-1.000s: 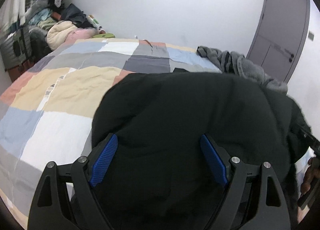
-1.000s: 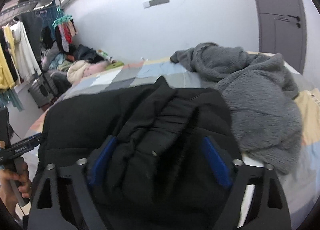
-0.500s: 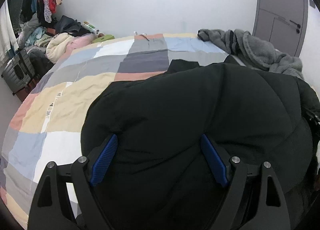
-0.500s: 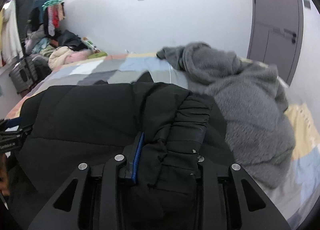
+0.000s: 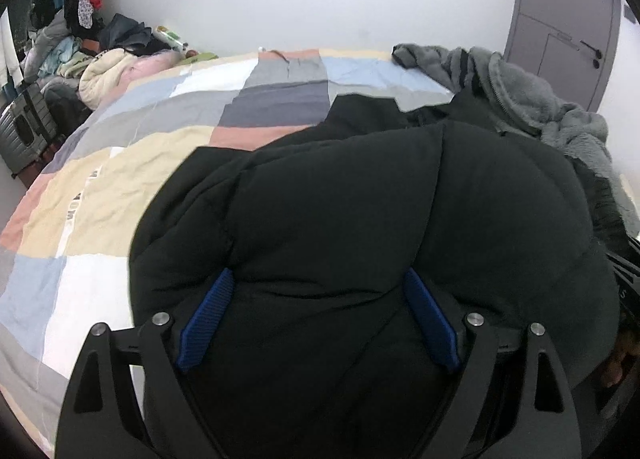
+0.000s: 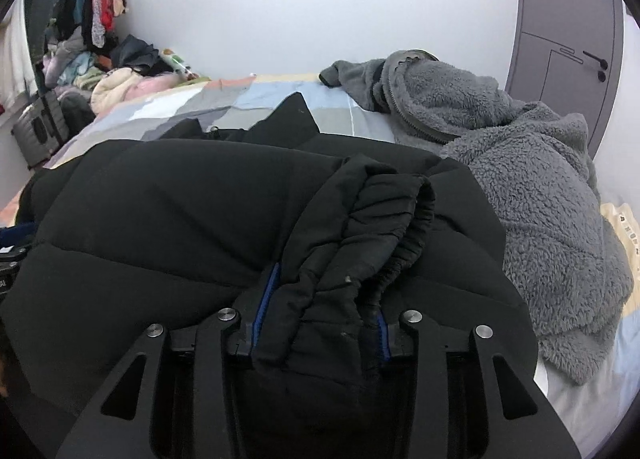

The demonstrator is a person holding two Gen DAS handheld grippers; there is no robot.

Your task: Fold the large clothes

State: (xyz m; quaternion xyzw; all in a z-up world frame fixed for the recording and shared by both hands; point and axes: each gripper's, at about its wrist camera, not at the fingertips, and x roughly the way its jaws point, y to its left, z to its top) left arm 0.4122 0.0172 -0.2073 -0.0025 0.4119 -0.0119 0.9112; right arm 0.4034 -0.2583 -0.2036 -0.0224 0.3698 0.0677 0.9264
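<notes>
A black puffer jacket (image 5: pixel 360 211) lies bunched on the near part of the bed; it also fills the right wrist view (image 6: pixel 180 211). My left gripper (image 5: pixel 316 295) is open, its blue pads spread wide with the jacket's bulk between them. My right gripper (image 6: pixel 320 291) is shut on a gathered fold with an elastic cuff (image 6: pixel 384 227) of the jacket.
The bed has a patchwork cover (image 5: pixel 120 187). A grey fleece garment (image 6: pixel 520 187) lies to the right of the jacket. Piled clothes (image 5: pixel 112 67) and a suitcase (image 5: pixel 24 131) stand at the far left. A grey door (image 6: pixel 568 39) is at the right.
My right gripper has closed on the jacket's cuffed fold; it was open a second ago. Both views have shifted closer over the jacket. My left gripper stays open.
</notes>
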